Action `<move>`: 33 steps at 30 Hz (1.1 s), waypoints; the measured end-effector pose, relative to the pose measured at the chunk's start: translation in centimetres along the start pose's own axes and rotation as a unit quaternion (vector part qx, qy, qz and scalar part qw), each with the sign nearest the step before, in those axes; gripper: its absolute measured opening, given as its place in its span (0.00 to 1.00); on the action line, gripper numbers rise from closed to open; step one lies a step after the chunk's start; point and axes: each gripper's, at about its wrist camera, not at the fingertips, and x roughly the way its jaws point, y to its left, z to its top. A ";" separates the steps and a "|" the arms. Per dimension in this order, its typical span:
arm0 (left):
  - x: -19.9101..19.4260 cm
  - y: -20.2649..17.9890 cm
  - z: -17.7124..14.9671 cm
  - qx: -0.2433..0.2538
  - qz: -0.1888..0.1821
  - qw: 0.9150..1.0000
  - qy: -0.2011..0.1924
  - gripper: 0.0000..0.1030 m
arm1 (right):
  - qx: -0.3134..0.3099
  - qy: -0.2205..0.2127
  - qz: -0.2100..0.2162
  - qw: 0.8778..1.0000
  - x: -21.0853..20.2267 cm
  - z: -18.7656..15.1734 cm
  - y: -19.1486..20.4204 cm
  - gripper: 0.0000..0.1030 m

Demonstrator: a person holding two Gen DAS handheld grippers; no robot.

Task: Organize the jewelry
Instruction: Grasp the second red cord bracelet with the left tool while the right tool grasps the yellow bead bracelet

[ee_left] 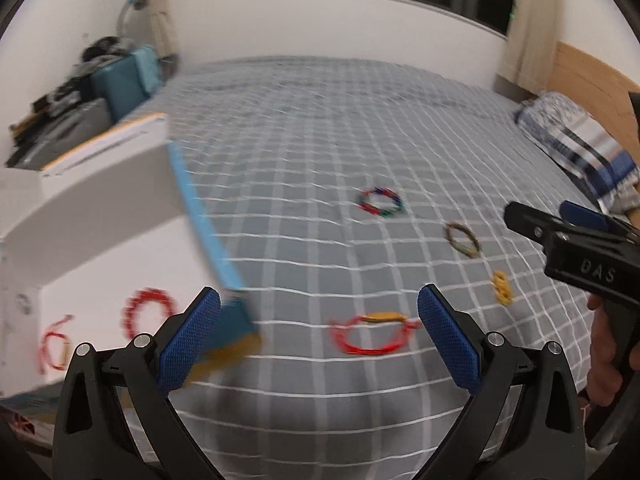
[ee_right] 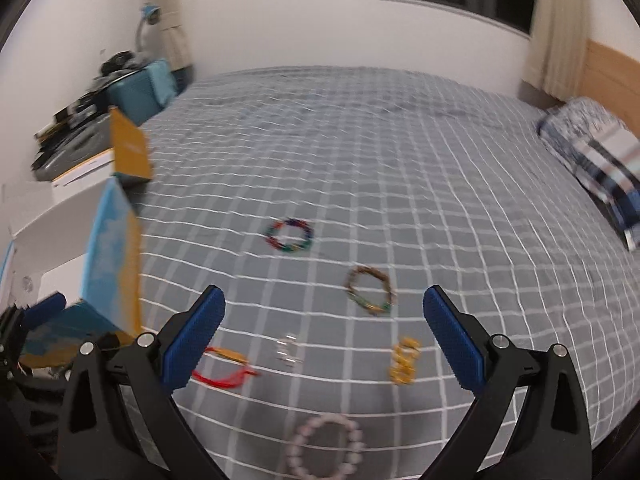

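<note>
Left wrist view: the left gripper (ee_left: 320,328) is hanging with its blue-padded fingers spread wide and nothing between them, above the grey checked bedspread (ee_left: 320,140).
Box: a white open cardboard box with a blue edge (ee_left: 100,208) is sitting at the left; a red beaded bracelet (ee_left: 149,314) and a thin red cord bracelet (ee_left: 54,344) are lying inside it.
Nearest loose piece: a red cord bracelet with a gold bar (ee_left: 374,332) is lying on the bedspread between the left fingertips, just right of the box corner.
Farther pieces: a multicoloured beaded bracelet (ee_left: 381,202), a brown beaded bracelet (ee_left: 462,240) and a yellow chain-like piece (ee_left: 502,288) are lying to the right and farther off.
Right wrist view: the right gripper (ee_right: 324,332) is also gaping and carrying nothing; a small silvery piece (ee_right: 289,349) is lying between its fingers and a pale pink beaded bracelet (ee_right: 326,446) nearest the camera.
Step in hand: judging by the box contents, sorting is partly done, and the left gripper seems to be lining up on the red cord bracelet.
Next move: it calls for lowering onto the cord, pinching the thin strand without snagging fabric, then carrying it left into the box.
Caveat: both views are motion-blurred, so fine details are unclear.
</note>
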 end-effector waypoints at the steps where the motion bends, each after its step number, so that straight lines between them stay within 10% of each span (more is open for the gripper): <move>1: 0.7 -0.6 -0.1 0.005 -0.005 1.000 0.003 0.94 | 0.006 0.003 -0.005 1.000 0.4 -0.4 -1.0 0.93; 24: 12.8 -3.7 -4.9 0.016 -0.014 0.997 0.069 0.94 | 0.043 0.109 -0.029 0.993 11.8 -7.2 -8.4 0.93; 29: 12.8 -3.6 -4.9 0.013 -0.011 0.998 0.065 0.83 | 0.036 0.119 -0.036 0.992 12.2 -7.6 -8.1 0.71; 33: 12.5 -3.7 -5.0 0.021 -0.008 0.998 0.063 0.52 | 0.028 0.119 -0.042 0.992 11.8 -7.8 -7.9 0.38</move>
